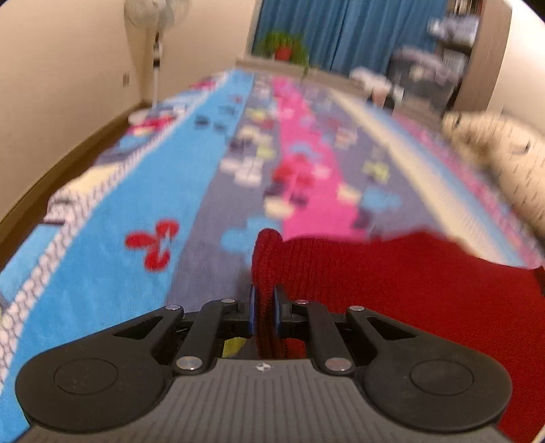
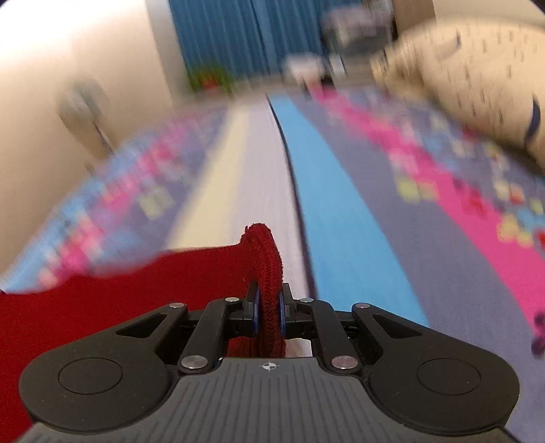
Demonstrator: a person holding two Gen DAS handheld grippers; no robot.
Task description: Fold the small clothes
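Observation:
A dark red knitted garment is held up between both grippers. My left gripper is shut on one bunched edge of it, and the cloth spreads away to the right in the left wrist view. My right gripper is shut on another bunched edge of the same red garment, which spreads to the left in the right wrist view. The garment hangs above a colourful patterned bedspread. Both views are blurred by motion.
The bedspread has blue, pink and grey stripes. A cream pillow or cloth lies at the right; it also shows in the right wrist view. A standing fan, a potted plant, blue curtains and shelves stand beyond the bed.

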